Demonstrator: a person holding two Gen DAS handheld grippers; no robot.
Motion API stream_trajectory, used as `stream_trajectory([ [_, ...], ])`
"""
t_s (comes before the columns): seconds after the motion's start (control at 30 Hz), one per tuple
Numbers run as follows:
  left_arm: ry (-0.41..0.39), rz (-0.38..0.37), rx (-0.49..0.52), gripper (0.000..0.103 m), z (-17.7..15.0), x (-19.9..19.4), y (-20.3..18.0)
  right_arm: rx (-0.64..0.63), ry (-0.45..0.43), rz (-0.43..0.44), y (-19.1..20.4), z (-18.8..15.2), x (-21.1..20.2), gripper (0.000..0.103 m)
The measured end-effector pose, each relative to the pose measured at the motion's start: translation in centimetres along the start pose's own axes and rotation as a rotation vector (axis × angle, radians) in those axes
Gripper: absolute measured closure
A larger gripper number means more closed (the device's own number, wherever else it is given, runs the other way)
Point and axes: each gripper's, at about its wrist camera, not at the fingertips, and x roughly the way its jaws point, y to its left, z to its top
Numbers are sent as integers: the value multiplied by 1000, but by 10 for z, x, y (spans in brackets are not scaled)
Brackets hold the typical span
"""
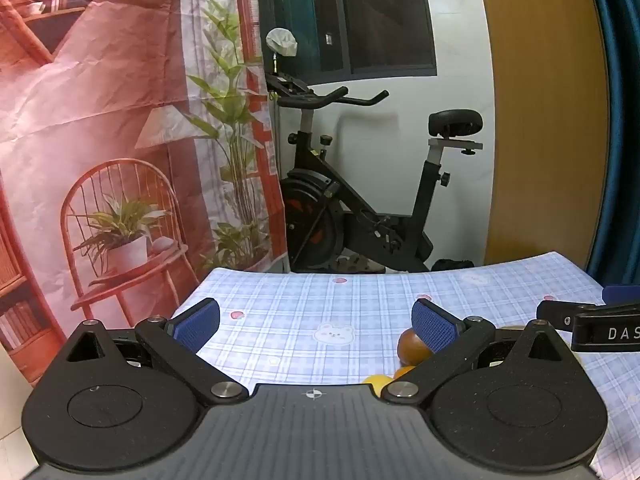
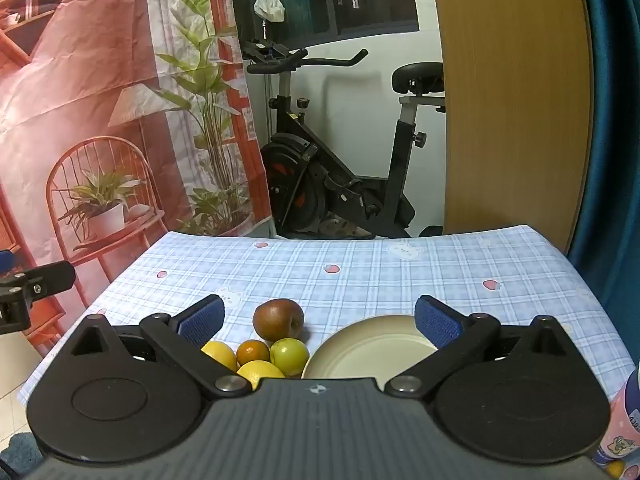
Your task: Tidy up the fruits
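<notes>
L: left gripper (image 1: pixel 316 326) tilted down, jaws spread, empty | R: right gripper (image 2: pixel 320 322) same | fruits (image 2: pixel 276 342) clustered at table (image 2: pixel 400 280) near edge, below right jaws, touching plate (image 2: pixel 372 350)

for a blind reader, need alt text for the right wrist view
Open right hand-held gripper hovers over a checked tablecloth, above a brown apple, two lemons, an orange, a green fruit and an empty cream plate.
</notes>
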Motion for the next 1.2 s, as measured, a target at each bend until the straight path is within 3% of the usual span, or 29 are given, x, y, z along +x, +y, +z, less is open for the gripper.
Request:
stream_trajectory([
  [1.2,7,-31,-6,0,-1,2,3,13,-10,10,-2,0,-4,0],
])
